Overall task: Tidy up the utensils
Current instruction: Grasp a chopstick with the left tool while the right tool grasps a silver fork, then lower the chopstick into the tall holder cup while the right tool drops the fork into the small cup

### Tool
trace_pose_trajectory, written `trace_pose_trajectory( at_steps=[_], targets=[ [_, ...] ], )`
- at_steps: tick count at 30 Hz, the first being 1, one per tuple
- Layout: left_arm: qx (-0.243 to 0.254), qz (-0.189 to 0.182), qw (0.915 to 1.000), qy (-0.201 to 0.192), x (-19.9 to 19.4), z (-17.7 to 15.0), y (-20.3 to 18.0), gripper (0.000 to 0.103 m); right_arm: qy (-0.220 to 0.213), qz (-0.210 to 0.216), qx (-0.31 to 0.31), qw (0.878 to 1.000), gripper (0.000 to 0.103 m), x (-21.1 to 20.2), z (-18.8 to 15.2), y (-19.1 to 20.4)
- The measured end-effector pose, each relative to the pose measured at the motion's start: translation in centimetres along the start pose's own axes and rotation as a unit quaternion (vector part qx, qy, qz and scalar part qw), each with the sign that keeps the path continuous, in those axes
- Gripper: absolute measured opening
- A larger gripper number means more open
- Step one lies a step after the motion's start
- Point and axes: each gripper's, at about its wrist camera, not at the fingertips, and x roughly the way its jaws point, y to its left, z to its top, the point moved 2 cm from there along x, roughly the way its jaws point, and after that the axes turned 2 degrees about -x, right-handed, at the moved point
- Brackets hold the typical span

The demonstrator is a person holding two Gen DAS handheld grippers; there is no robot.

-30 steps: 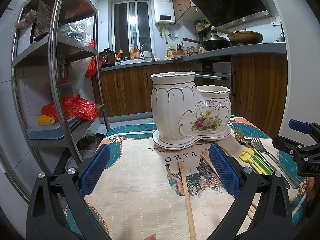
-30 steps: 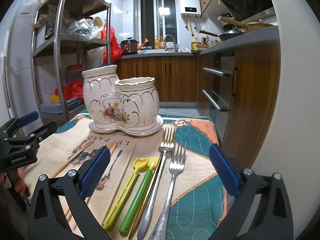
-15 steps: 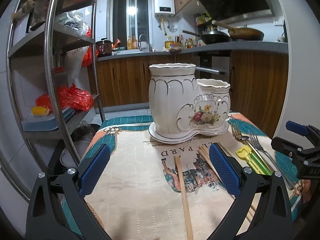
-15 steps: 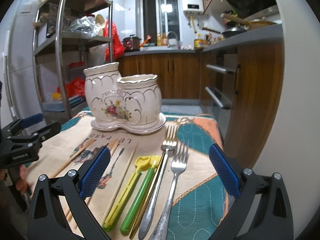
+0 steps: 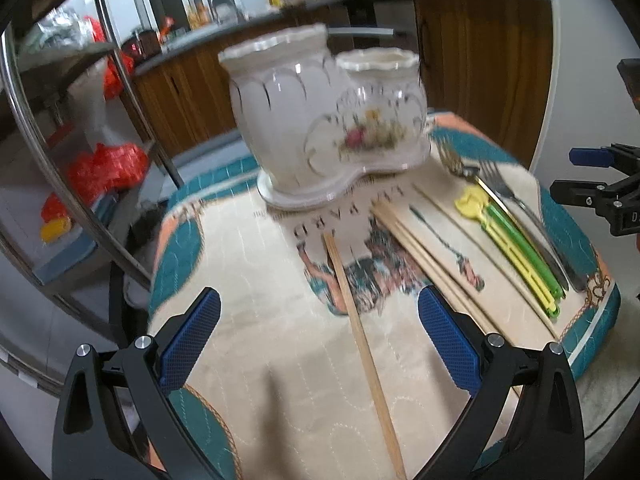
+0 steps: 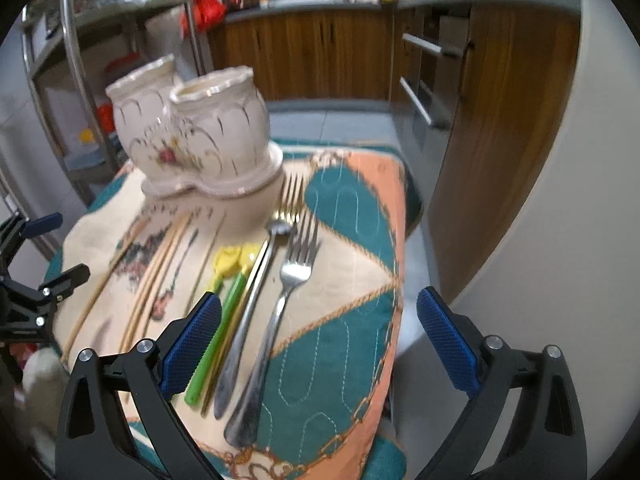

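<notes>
A white ceramic two-pot utensil holder (image 5: 332, 120) (image 6: 192, 136) stands at the far side of a small cloth-covered table (image 5: 280, 380). Wooden chopsticks (image 5: 360, 336) (image 6: 156, 276), yellow and green plastic utensils (image 5: 516, 252) (image 6: 224, 308) and metal forks (image 6: 276, 320) (image 5: 520, 208) lie flat in front of it. My left gripper (image 5: 318, 336) is open and empty above a single chopstick. My right gripper (image 6: 318, 336) is open and empty above the fork handles.
A metal shelf rack (image 5: 72, 184) with red bags stands left of the table. Wooden kitchen cabinets (image 6: 320, 52) and an oven (image 6: 432, 92) are behind and to the right. The table's right edge (image 6: 400, 280) drops to the floor.
Both grippers have risen and tilted downward, so the table top and utensils fill more of each view. Both stay open and empty. The utensils have not moved.
</notes>
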Motion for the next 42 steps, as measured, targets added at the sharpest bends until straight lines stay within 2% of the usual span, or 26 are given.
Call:
trace_pose_trajectory(
  at_steps=[1, 4, 6, 10, 13, 14, 22, 28, 32, 38, 42],
  targets=[
    [-0.005, -0.008, 0.9999, 0.013, 0.3, -0.1, 0.1, 0.097, 0.009, -0.003, -0.001, 1.000, 0.094, 0.1, 0.0, 0.0],
    [-0.012, -0.017, 0.9991, 0.038, 0.9, -0.4, 0.5, 0.086, 0.043, -0.001, -0.005, 0.999, 0.079, 1.0, -0.2, 0.2],
    [-0.008, -0.020, 0.9985, 0.050, 1.3, -0.7, 0.5, 0.082, 0.063, 0.005, -0.005, 0.998, 0.069, 1.5, -0.4, 0.3],
    [-0.006, -0.037, 0.9960, 0.081, 2.1, -1.3, 0.3, 0.066, 0.095, 0.025, -0.009, 0.995, 0.050, 2.4, -0.5, 1.1],
    [-0.013, -0.055, 0.9938, 0.096, 2.5, -1.6, 0.4, 0.058, 0.118, 0.034, -0.015, 0.992, 0.040, 3.0, -0.4, 1.6],
    [-0.015, -0.059, 0.9930, 0.101, 2.5, -1.6, 0.5, 0.051, 0.121, 0.033, -0.018, 0.992, 0.037, 3.3, -0.2, 1.8],
    [-0.020, -0.074, 0.9901, 0.118, 3.6, -0.6, 1.1, 0.024, 0.127, 0.029, -0.047, 0.990, 0.014, 4.0, 0.5, 2.8],
    [-0.008, -0.087, 0.9893, 0.117, 4.1, -0.1, 1.0, 0.008, 0.116, 0.040, -0.046, 0.991, 0.011, 4.1, 0.6, 2.9],
    [0.002, -0.082, 0.9904, 0.111, 4.1, 0.1, 0.8, 0.007, 0.099, 0.039, -0.044, 0.993, 0.006, 3.6, 0.8, 2.6],
    [0.004, -0.079, 0.9917, 0.101, 3.7, 0.0, 0.7, 0.006, 0.072, 0.035, -0.047, 0.996, 0.006, 2.7, 0.8, 2.3],
    [0.004, -0.074, 0.9941, 0.079, 2.6, 0.2, 1.0, 0.006, 0.033, 0.039, -0.044, 0.998, 0.006, 1.2, 0.9, 2.0]
  ],
)
